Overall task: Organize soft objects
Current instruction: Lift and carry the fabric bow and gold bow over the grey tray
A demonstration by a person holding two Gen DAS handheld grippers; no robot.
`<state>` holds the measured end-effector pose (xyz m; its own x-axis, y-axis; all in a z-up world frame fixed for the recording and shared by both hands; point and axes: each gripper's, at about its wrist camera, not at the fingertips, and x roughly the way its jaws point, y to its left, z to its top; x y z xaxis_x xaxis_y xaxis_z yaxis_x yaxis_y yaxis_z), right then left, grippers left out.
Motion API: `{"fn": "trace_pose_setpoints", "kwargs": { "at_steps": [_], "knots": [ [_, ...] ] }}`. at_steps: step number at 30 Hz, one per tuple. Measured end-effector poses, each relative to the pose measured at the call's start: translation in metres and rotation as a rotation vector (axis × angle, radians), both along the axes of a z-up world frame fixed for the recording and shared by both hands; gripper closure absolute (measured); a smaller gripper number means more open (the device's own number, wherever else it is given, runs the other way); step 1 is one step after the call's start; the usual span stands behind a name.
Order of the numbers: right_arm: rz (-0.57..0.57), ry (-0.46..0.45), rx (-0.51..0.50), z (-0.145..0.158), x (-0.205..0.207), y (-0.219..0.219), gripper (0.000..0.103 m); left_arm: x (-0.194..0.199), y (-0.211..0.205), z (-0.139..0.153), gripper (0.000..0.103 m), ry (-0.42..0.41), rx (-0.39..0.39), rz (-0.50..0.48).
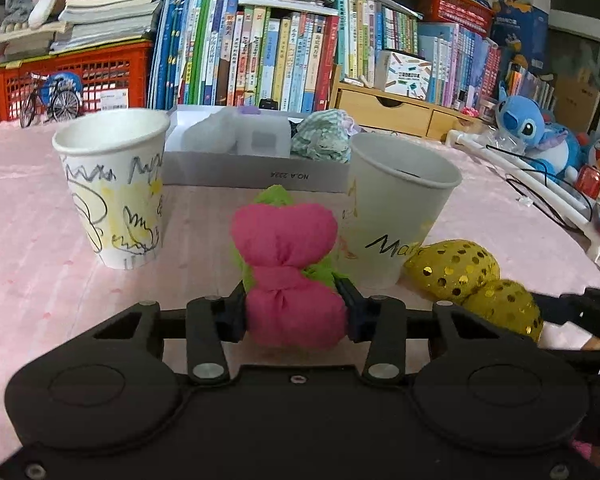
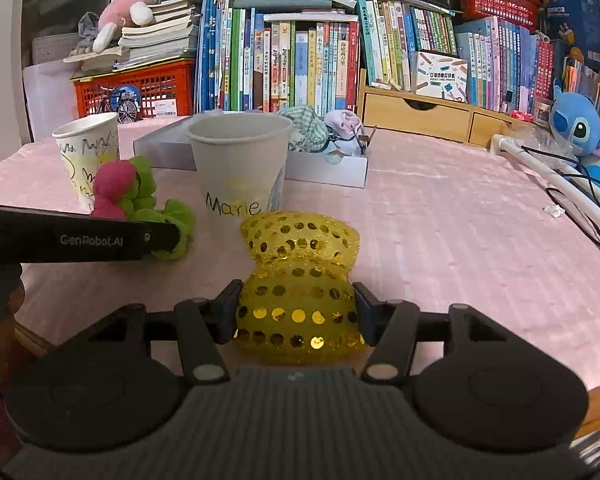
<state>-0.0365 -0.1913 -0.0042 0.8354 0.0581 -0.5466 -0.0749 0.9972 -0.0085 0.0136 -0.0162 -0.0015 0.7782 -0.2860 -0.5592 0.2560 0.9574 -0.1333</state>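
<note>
My left gripper (image 1: 295, 312) is shut on a pink and green fabric bow (image 1: 285, 240), held low over the pink tablecloth between two paper cups. The scribbled cup (image 1: 113, 184) stands at the left and the "Marie" cup (image 1: 396, 208) at the right. My right gripper (image 2: 297, 312) is shut on a yellow sequin bow (image 2: 300, 268), just in front of the "Marie" cup (image 2: 239, 172). The right wrist view also shows the pink and green bow (image 2: 127, 192), the left gripper's finger (image 2: 79, 238) and the scribbled cup (image 2: 85, 152). The sequin bow shows in the left wrist view (image 1: 472, 276).
A grey shallow box (image 1: 259, 176) with checked cloth items (image 1: 320, 140) lies behind the cups. Books, a red crate (image 1: 71, 76) and wooden drawers (image 2: 420, 114) line the back. A white tube frame with cables (image 2: 556, 176) and a blue plush (image 2: 576, 124) sit at the right.
</note>
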Motion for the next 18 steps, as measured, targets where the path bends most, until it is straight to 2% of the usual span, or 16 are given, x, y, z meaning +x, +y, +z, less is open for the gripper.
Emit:
{"fn": "trace_pose_setpoints", "kwargs": {
  "at_steps": [12, 18],
  "knots": [
    [-0.032, -0.118, -0.009, 0.041, -0.013, -0.013, 0.042, -0.023, 0.010, 0.056, 0.062, -0.130, 0.032, -0.001],
    [-0.013, -0.189, -0.024, 0.061, -0.009, -0.009, 0.042, -0.023, 0.010, 0.076, 0.062, -0.162, 0.042, -0.005]
  ]
}}
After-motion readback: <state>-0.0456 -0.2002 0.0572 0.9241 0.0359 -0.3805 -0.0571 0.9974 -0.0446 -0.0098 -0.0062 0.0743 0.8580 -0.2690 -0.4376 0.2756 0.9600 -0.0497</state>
